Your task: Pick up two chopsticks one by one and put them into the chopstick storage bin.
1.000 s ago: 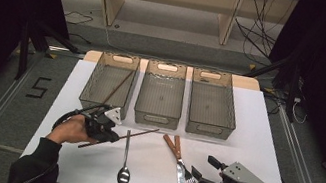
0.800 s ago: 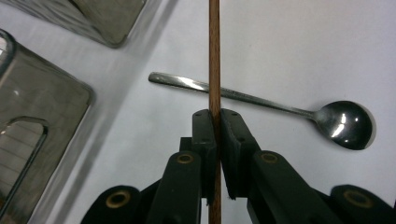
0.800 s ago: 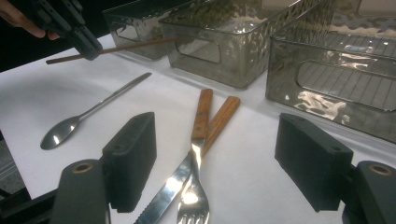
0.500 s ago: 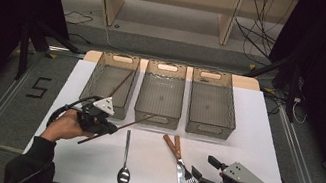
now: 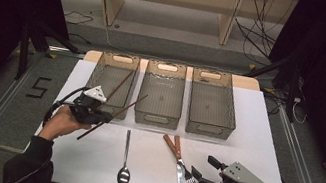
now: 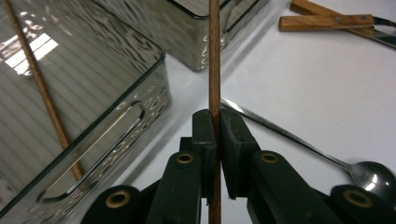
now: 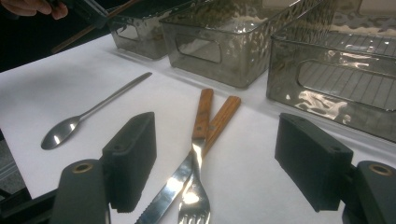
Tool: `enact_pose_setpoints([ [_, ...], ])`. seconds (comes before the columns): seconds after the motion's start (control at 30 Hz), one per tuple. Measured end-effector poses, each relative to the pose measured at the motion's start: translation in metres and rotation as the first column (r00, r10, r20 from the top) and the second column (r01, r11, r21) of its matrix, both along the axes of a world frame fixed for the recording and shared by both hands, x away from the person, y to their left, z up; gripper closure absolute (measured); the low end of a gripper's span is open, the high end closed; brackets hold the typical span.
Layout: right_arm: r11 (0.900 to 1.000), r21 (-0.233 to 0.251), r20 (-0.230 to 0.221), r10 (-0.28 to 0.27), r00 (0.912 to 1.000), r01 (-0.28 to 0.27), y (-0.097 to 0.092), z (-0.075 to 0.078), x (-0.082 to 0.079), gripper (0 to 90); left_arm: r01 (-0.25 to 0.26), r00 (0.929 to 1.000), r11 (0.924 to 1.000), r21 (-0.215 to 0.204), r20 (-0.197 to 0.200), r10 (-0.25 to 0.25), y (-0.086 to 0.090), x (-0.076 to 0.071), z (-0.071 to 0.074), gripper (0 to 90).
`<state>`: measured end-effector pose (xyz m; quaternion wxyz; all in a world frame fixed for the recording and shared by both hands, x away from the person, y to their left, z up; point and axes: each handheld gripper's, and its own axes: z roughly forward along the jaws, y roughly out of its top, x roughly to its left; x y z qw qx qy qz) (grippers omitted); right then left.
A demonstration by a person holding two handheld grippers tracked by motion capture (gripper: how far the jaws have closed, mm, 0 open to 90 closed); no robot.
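Observation:
My left gripper [image 5: 98, 114] is shut on a brown wooden chopstick [image 5: 119, 112], held slanted above the table just in front of the left bin [image 5: 96, 76]. In the left gripper view the chopstick [image 6: 214, 56] runs straight up between the closed pads [image 6: 205, 135]. A second chopstick [image 5: 119, 85] leans inside that bin, and shows as the chopstick [image 6: 37, 88] behind the bin wall [image 6: 140, 84]. My right gripper [image 5: 197, 176] rests open at the front right. Its jaws stand on either side of the fork [image 7: 200, 140] and knife [image 7: 219, 126].
Three grey clear bins stand in a row: left, middle [image 5: 159, 116] and right [image 5: 209, 125]. A steel spoon [image 5: 125, 158] lies in front of the middle bin. A wooden-handled knife [image 5: 175, 157] and fork [image 5: 185, 174] cross beside it. The white table [image 5: 264, 140] ends close to the right hand.
My left gripper has lifted the chopstick and carried it up and back toward the left bin; its far tip now reaches the bins' front walls. The right gripper stayed still.

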<state>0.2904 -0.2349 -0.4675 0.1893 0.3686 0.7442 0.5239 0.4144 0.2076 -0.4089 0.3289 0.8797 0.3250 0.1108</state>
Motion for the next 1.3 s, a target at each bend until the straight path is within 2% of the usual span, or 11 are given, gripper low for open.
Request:
enact_pose_setpoints([
  [0.17, 1.0, 0.001, -0.001, 0.0, 1.0, 0.0, 0.0, 0.0, 0.0, 29.8, -0.059, 0.9983, 0.9978, -0.029, 0.0, 0.059, 0.008, 0.004, 0.0, 84.4],
  [0.37, 0.9999, 0.011, -0.003, -0.009, 0.9999, 0.01, -0.001, -0.001, 0.001, 29.8, -0.136, 0.9906, 0.9876, -0.077, -0.002, 0.137, 0.019, 0.009, 0.007, 84.4],
  [0.6, 0.9999, 0.011, -0.004, -0.006, 1.0, 0.006, 0.0, -0.001, 0.001, 29.8, -0.185, 0.9826, 0.9795, -0.078, -0.01, 0.185, 0.027, 0.028, 0.017, 84.4],
  [0.83, 0.9998, 0.018, -0.005, -0.008, 1.0, 0.008, -0.001, -0.001, 0.002, 29.8, -0.206, 0.9786, 0.9743, -0.092, -0.013, 0.205, 0.032, 0.054, 0.03, 84.4],
  [0.93, 0.9998, 0.017, -0.004, -0.008, 1.0, 0.008, -0.001, -0.001, 0.002, 29.8, -0.199, 0.98, 0.975, -0.099, -0.013, 0.199, 0.034, 0.063, 0.036, 84.4],
  [1.17, 0.9998, 0.019, -0.006, -0.008, 1.0, 0.008, -0.001, -0.001, 0.002, 29.8, -0.202, 0.9787, 0.9769, -0.071, 0.024, 0.204, 0.034, 0.085, 0.047, 84.4],
  [1.3, 0.9998, 0.018, -0.008, -0.009, 0.9999, 0.009, -0.002, -0.001, 0.002, 29.8, -0.215, 0.9751, 0.9737, -0.075, 0.039, 0.218, 0.035, 0.096, 0.05, 84.4],
])
